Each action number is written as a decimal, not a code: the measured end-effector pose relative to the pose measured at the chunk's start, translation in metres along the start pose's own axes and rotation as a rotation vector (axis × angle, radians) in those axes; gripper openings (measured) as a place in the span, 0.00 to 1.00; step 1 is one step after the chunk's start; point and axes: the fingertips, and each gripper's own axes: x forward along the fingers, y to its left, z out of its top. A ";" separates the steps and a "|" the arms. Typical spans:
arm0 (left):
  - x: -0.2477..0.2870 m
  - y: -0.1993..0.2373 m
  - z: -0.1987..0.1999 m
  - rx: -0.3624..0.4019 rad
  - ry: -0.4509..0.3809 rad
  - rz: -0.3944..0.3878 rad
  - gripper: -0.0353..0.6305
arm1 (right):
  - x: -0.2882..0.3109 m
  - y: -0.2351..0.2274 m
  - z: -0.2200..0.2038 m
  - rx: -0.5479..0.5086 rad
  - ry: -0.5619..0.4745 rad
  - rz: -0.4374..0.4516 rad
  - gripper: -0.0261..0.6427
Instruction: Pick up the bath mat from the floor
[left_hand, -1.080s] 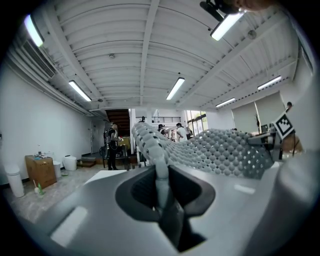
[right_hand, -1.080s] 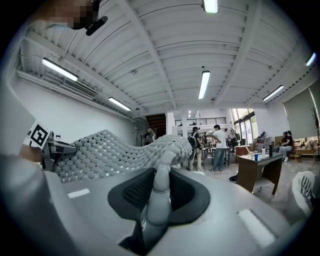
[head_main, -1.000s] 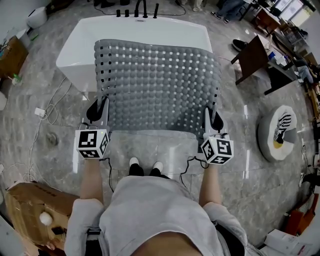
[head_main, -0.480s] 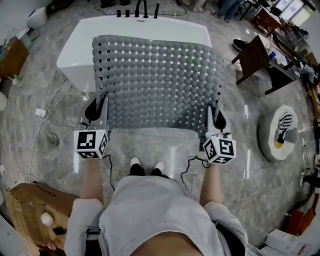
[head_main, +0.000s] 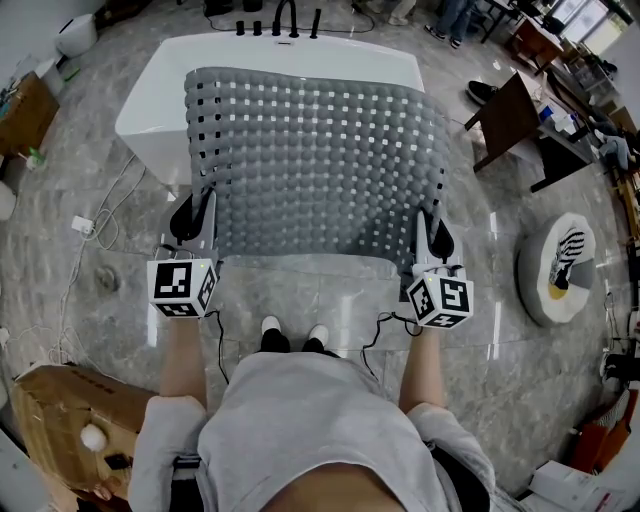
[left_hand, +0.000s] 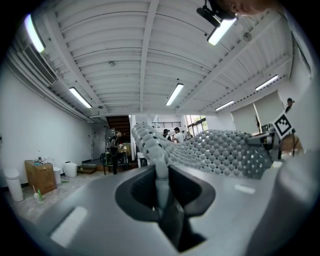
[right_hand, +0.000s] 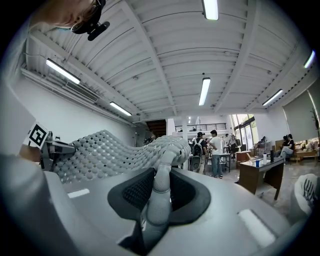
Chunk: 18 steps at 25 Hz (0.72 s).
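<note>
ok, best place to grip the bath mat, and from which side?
The two near corners, pinched edge-on from the person's side. The bath mat is thin, wide and floppy, so one pinch per corner keeps it spread. The left tongs and right tongs are shut on those corners now.

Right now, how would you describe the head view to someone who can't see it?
A person looking down holds a grey, knobbly bath mat by its two near corners, the left gripper shut on one and the right gripper on the other. The mat spreads out ahead, covering part of a white bathtub that stands on a grey stone-look floor.
</note>
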 end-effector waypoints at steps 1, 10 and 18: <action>0.000 0.001 0.001 -0.001 0.000 0.001 0.14 | 0.001 0.001 0.001 0.000 -0.001 0.001 0.14; -0.002 0.001 0.002 -0.002 -0.004 0.012 0.14 | -0.002 0.000 0.003 -0.003 -0.007 0.002 0.14; -0.005 0.006 0.005 0.000 -0.007 0.017 0.15 | -0.002 0.004 0.006 -0.009 -0.007 0.002 0.15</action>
